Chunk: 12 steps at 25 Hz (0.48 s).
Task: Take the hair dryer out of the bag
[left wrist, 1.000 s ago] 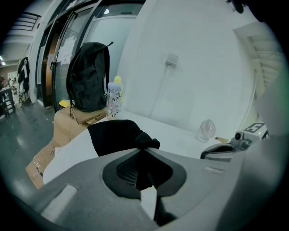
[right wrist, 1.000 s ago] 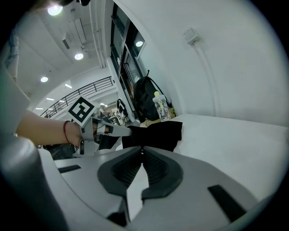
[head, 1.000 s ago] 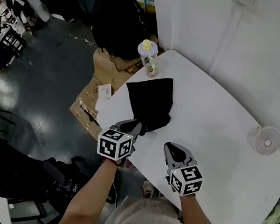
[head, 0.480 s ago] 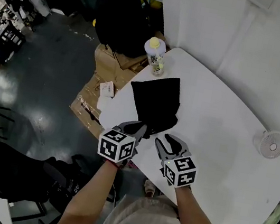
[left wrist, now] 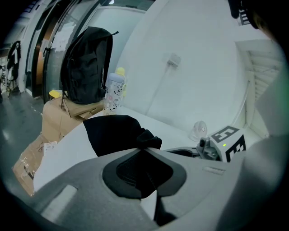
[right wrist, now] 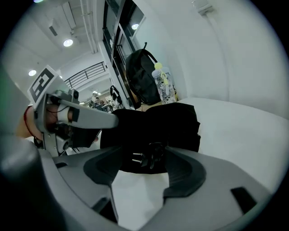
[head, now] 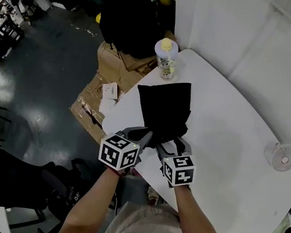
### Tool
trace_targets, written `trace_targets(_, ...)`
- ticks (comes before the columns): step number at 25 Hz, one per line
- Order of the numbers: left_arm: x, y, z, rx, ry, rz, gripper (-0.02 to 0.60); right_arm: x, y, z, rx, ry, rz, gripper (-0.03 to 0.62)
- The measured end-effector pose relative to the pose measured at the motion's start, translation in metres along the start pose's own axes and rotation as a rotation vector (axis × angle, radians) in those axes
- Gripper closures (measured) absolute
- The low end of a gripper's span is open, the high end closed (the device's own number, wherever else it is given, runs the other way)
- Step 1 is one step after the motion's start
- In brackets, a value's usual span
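Bottle [head: 165, 55], small fan [head: 284, 157], black backpack [head: 128, 9]

Tabletop [head: 230, 139] bare right of bag [head: 163, 108]; bottle [head: 167, 58] behind.

Black bag [head: 162, 108] lies flat, a two-pronged plug [right wrist: 144, 157] showing at its near mouth.

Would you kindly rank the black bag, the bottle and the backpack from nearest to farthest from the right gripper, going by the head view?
From the right gripper, whose jaws have just been opening with the mouth of the black bag between them:
1. The black bag, on the table directly ahead.
2. The bottle, at the table's far corner.
3. The backpack, off the table, beyond the bottle.
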<state>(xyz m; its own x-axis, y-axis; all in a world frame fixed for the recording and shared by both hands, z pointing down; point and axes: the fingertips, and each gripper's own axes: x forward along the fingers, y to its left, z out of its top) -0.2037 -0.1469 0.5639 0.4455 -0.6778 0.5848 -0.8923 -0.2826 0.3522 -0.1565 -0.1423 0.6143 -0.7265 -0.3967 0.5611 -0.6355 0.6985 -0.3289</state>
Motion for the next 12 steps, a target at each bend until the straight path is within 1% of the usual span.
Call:
trace_targets(4, 0.001, 0.005, -0.006, -0.007, 0.016, -0.011, 0.562, 0.013, -0.005, -0.006, 0.036, 0.033, -0.048, 0.303)
trace_targets(12, 0.002, 0.012, -0.011, -0.026, 0.019, -0.023, 0.562, 0.032, -0.012, -0.018, 0.138, 0.082, -0.096, 0.295)
